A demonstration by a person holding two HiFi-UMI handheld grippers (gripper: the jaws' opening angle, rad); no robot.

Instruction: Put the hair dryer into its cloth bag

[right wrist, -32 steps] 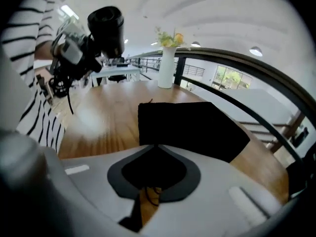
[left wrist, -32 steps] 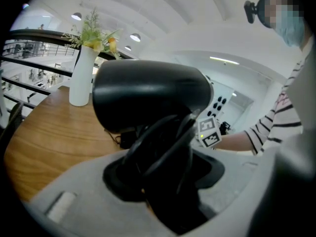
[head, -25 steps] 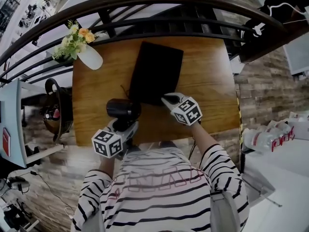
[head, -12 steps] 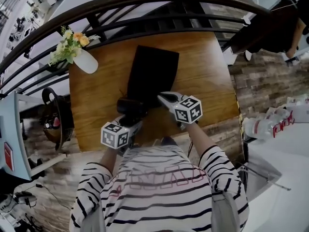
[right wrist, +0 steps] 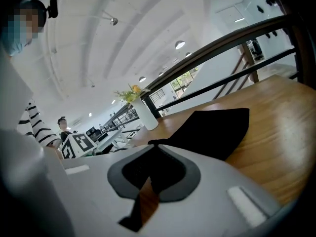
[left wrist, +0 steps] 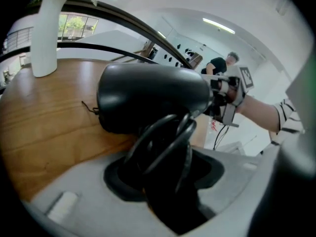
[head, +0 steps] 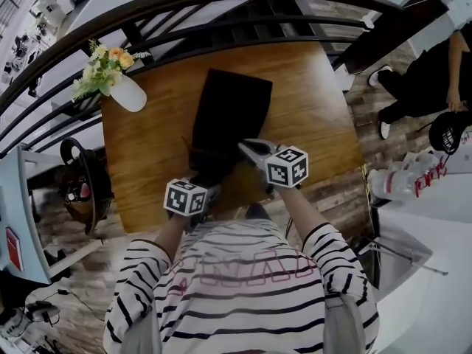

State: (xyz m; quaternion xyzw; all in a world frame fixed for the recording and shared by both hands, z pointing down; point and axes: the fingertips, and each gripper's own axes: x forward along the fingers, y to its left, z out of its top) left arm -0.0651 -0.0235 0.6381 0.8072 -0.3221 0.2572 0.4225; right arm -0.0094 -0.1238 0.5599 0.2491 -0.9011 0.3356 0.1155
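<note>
The black cloth bag (head: 230, 113) lies flat in the middle of the wooden table (head: 317, 109). My right gripper (head: 248, 148) is shut on the bag's near edge and holds it a little off the wood; in the right gripper view the cloth bag (right wrist: 212, 130) runs from the right gripper (right wrist: 152, 149) outward. My left gripper (head: 206, 188) is shut on the handle of the black hair dryer (head: 209, 169), whose body (left wrist: 148, 95) and looped cord (left wrist: 170, 139) fill the left gripper view. The dryer sits at the bag's near left corner; whether it is inside is hidden.
A white vase with flowers (head: 127, 91) stands at the table's far left corner. A dark curved railing (head: 221, 17) runs behind the table. Someone in dark clothes (head: 431, 72) sits on the floor at the right. Bare wood lies right of the bag.
The left gripper has carried the hair dryer down and rightward to the bag's near edge. The right gripper has rolled and raised the bag's edge slightly.
</note>
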